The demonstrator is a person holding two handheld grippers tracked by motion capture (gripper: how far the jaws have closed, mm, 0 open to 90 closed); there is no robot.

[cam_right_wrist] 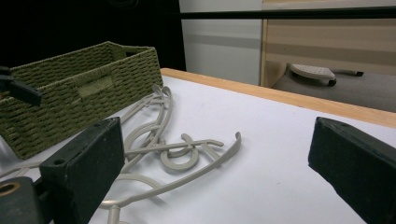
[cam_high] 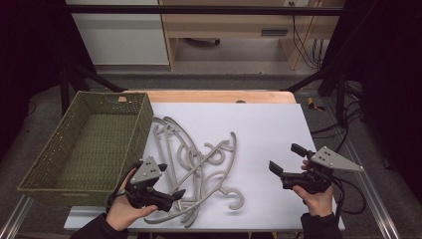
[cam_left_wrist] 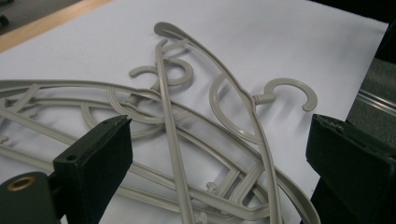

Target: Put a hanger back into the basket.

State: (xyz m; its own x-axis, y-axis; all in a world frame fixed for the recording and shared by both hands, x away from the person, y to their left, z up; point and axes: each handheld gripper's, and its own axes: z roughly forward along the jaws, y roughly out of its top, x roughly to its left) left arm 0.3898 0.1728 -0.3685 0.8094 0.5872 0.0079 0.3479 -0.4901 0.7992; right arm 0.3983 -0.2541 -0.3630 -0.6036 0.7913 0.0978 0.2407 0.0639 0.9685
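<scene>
Beside woven green basket [cam_high: 89, 144], tangled curved plastic hangers [cam_high: 199, 167]

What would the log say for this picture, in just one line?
left gripper: open, at hanger pile | right gripper: open, over white sheet, holding nothing | basket: nothing inside, left of pile

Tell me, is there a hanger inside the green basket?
No, the basket holds nothing in the high view; the hangers lie tangled on the white sheet beside it.
</scene>
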